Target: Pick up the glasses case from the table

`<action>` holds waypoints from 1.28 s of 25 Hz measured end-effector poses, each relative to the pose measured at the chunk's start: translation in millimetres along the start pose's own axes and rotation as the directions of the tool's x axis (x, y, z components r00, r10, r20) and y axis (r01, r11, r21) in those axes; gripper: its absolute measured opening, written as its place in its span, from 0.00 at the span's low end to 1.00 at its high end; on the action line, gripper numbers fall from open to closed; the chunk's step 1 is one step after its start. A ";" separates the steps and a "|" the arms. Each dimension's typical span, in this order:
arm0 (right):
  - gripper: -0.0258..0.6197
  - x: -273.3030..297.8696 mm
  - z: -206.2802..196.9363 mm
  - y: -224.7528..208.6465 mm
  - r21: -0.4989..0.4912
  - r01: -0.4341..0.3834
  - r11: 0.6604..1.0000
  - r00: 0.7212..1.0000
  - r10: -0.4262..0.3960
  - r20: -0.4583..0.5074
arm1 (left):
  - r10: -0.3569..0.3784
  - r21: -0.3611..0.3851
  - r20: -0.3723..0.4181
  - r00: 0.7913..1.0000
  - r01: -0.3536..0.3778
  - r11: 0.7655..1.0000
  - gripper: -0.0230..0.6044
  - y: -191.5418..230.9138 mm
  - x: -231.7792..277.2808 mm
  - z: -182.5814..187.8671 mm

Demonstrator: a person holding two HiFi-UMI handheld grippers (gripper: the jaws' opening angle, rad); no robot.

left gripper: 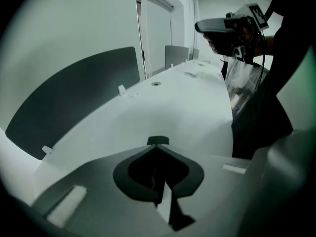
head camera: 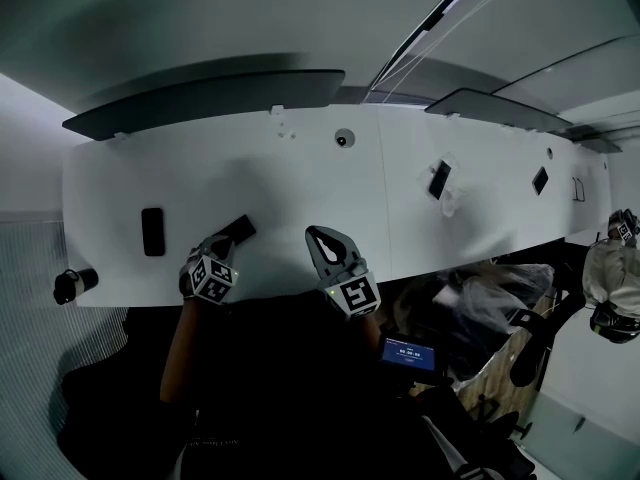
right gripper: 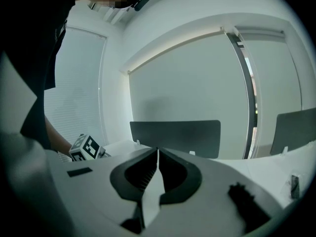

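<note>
Left gripper (head camera: 222,243) closed on the glasses case (head camera: 239,230), lower left of the white table (head camera: 250,158).
Its jaws are drawn fully together, and the dark case's end is nipped at their tips and sticks out toward the upper right. The right gripper (head camera: 319,235), at lower centre, also has its jaws together, with nothing between them.

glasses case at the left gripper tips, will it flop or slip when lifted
Probably stiff: the glasses case keeps a flat, straight-edged shape. Likely light, being slim. Could slip, since the left gripper seems to pinch only its edge.
</note>
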State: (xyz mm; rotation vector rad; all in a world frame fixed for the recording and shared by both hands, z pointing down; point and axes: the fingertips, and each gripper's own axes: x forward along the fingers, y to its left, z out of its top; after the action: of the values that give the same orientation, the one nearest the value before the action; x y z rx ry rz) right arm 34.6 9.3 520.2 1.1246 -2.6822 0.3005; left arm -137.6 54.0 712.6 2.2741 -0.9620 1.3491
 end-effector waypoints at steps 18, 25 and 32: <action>0.05 -7.8 -1.7 0.9 -0.012 0.014 1.000 1.000 -0.014 -0.007 | -0.214 0.046 -0.401 0.891 0.253 0.966 0.63 -8.8 89.6 -74.3; 0.05 -8.5 -0.4 1.0 -0.004 0.019 1.000 1.000 -0.019 0.004 | -0.182 0.086 -0.350 0.919 0.225 0.970 0.50 -6.6 84.8 -71.6; 0.05 -10.2 -3.4 1.0 -0.005 0.013 1.000 1.000 -0.013 -0.011 | -0.117 -0.012 -0.102 0.988 0.116 0.993 0.49 -2.4 42.7 -24.0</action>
State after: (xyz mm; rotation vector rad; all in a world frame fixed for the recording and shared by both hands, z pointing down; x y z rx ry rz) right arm 41.3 17.8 520.6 1.1358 -2.6636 0.2970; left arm -137.6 53.3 761.6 2.1960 -0.7863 1.3953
